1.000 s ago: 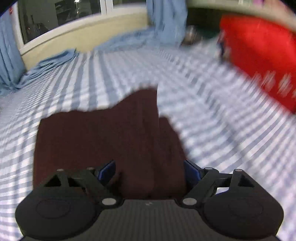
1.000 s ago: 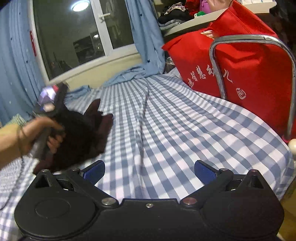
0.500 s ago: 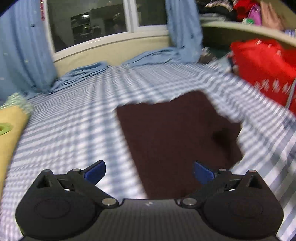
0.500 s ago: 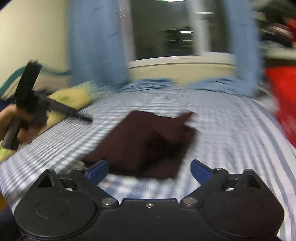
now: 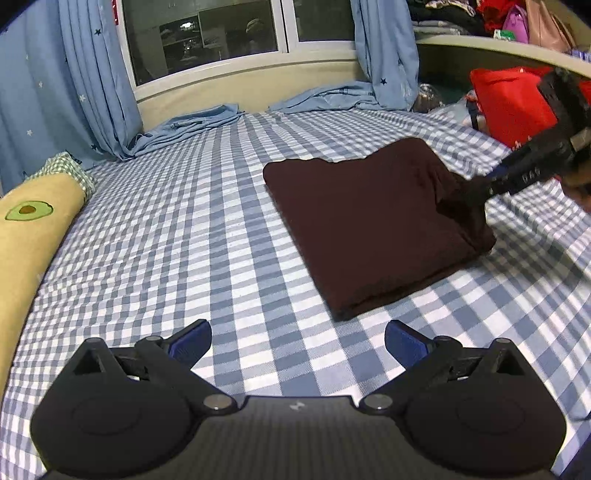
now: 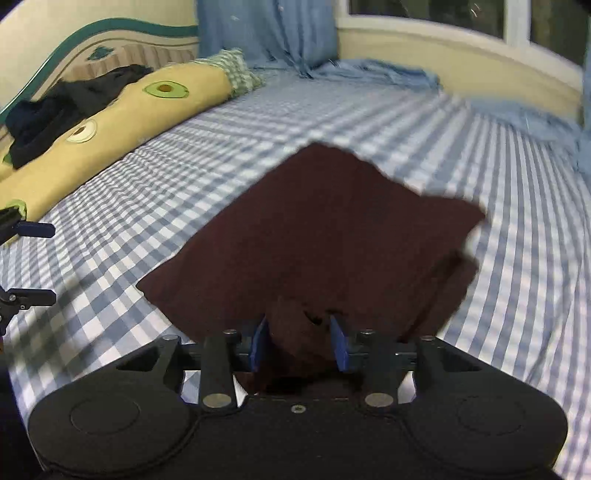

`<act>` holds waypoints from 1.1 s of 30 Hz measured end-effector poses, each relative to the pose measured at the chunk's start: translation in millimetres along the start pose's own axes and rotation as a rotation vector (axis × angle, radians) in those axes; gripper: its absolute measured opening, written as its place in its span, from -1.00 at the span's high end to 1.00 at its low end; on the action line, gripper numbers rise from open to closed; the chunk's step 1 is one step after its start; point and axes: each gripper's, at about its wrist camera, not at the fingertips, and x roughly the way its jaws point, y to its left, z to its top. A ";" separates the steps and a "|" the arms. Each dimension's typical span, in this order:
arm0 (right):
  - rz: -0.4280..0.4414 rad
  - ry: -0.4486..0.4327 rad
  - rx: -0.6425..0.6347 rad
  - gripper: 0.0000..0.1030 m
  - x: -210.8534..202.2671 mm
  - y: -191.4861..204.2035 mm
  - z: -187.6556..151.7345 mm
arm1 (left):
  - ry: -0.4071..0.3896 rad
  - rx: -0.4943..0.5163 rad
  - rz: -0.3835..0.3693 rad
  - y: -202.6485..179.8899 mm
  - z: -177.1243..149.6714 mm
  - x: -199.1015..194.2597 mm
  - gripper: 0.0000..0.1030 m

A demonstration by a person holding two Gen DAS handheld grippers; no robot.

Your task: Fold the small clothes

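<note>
While the left claw [image 5: 297,341] stands spread over the bed [image 5: 184,229], the right claw [image 6: 300,345], just closing, pinches the cloth [image 6: 314,236].

Dark maroon garment [image 5: 373,225], folded into a rectangle, flat on bed

A home bedroom: checked bed sheet [image 5: 184,240], avocado-print bolster [image 5: 29,229], star-dotted blue curtains [image 5: 85,81], perhaps handbags [image 5: 532,22] shelved.

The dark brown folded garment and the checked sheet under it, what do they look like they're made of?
Dark brown garment: probably a soft knit, matte, with no sheen and rounded, limp fold edges. Checked sheet: likely woven cotton or a blend, with a printed or woven blue-white check, flat and finely creased.
</note>
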 end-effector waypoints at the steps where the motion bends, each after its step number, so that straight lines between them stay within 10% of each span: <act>1: -0.012 0.002 0.017 0.50 -1.7 -0.9 -1.7 | 0.001 -0.013 -0.007 0.7 1.9 1.8 -0.98; 8: 0.026 -0.247 0.115 0.62 -61.4 -15.1 -30.5 | 0.025 -0.059 -0.029 -1.1 2.5 10.6 -0.98; 13: 0.020 -0.077 0.271 0.69 -18.4 -41.3 -109.0 | 0.055 -0.032 -0.022 -8.9 1.7 18.3 -0.98; 18: 0.029 -0.102 0.361 0.22 -30.1 -52.3 -138.6 | 0.053 -0.027 -0.021 -13.4 2.7 18.7 -0.97; 23: -0.056 -0.203 0.409 -0.44 -57.3 -82.8 -103.5 | 0.046 -0.049 -0.029 -16.7 6.0 22.5 -0.97; 33: -0.097 -0.212 0.715 -0.43 32.6 -156.6 -7.2 | 0.042 -0.019 -0.013 -15.6 3.7 22.3 -0.97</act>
